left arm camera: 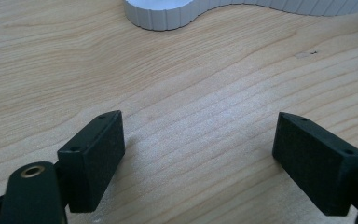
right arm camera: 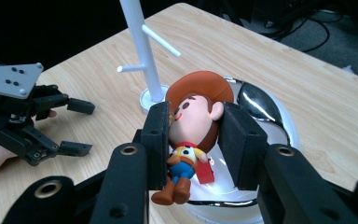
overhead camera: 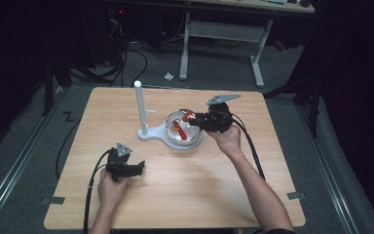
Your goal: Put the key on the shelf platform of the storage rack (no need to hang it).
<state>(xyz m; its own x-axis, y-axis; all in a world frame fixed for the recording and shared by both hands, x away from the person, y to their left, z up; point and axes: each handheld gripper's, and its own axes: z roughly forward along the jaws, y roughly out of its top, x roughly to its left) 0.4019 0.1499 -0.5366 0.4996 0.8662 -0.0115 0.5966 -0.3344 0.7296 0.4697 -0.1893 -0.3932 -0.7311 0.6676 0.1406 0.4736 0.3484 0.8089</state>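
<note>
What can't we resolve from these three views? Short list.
- Toy figure: the sides of its head, right gripper view, are covered by the right hand-held gripper pads; in the high view it is too small to read.
- Bowl: near rim, right gripper view, hidden behind the jaws and cut off by the bottom edge.
- White stand: left gripper view, cut off by the top edge.
- Left hand-held gripper: open, over bare table.
</note>
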